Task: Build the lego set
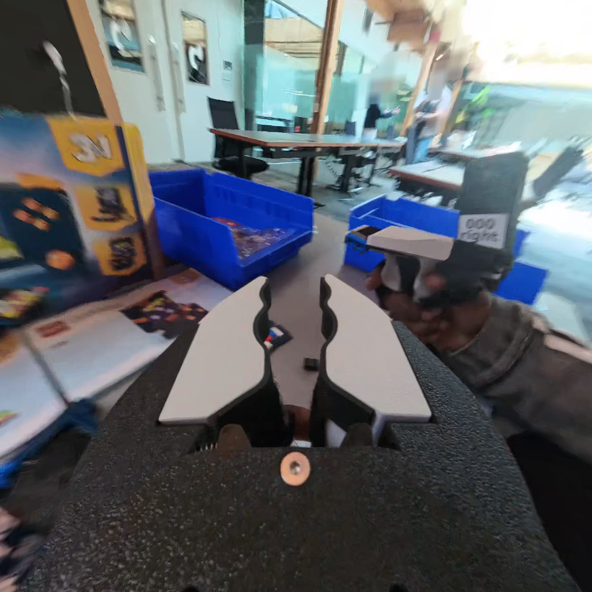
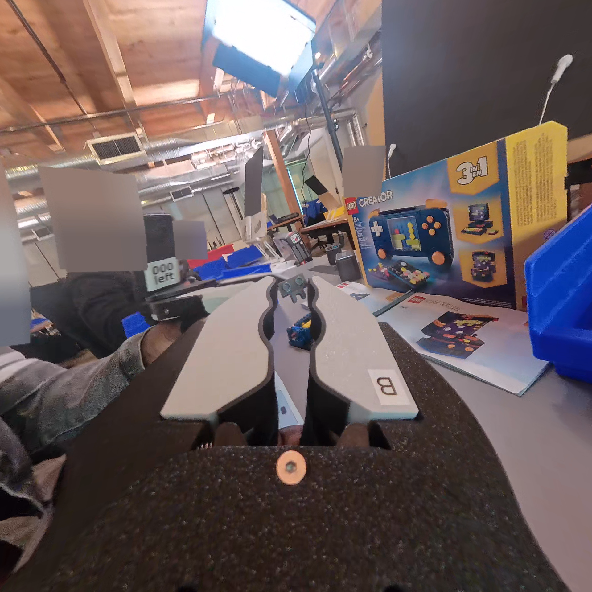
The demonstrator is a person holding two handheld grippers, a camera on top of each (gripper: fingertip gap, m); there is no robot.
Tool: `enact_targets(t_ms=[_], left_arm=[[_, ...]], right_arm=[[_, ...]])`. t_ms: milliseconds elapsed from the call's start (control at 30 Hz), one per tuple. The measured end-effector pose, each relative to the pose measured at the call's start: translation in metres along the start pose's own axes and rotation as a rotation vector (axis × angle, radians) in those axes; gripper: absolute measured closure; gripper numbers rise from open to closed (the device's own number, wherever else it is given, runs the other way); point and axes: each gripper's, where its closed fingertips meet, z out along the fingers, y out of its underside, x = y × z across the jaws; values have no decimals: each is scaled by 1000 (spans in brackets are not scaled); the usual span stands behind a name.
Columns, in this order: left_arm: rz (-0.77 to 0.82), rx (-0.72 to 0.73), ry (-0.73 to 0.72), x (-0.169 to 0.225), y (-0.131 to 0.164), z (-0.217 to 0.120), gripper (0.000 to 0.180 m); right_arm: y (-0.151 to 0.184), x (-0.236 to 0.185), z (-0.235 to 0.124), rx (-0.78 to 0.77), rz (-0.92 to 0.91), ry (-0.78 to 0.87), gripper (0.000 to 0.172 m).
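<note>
Right gripper (image 2: pixel 292 288) pinches a small grey brick plate (image 2: pixel 291 286) at its fingertips; left gripper (image 1: pixel 294 288) is spread, holding nothing.

The plate (rigid plastic, judged light and slippery) sits at 12 o'clock in the right wrist view, long axis across the jaws, clip pointing down. Pads bear on its short ends. A blue brick cluster (image 2: pixel 299 331) lies on the table below.

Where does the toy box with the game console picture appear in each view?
Left wrist view: toy box stands at the left edge, blurred.
Right wrist view: it stands upper right, behind the booklet.
Shared landmark: that booklet, lying in front of the box.
</note>
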Motion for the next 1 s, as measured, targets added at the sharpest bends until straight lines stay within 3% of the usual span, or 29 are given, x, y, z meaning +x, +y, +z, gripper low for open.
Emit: enact_targets(t_ms=[133,200,267,367,700,767,900,1000], left_arm=[[-392,-16,318,19,18,-4,148],[-651,70,443,17,-2,-11,147],[-795,100,543,16,-13,-19,147],[-729,66,516,12,-6,-19,150],[-525,-67,507,30,14,-15,159],[-507,-59,525,34,12,-16,171],[-460,-61,525,35,11,-18,171],[-626,-12,660,40,-2,-27,172]], right_arm=[[5,-11,6,-24,-199,11,154],[12,-22,10,-66,-413,19,154],[24,-26,15,-137,-693,69,154],[38,-34,22,-196,-906,88,154],[42,-35,23,-220,-1103,129,154],[44,-36,24,-223,-1106,125,154],[43,-39,24,-208,-1082,105,154],[36,-47,23,-147,-933,33,148]])
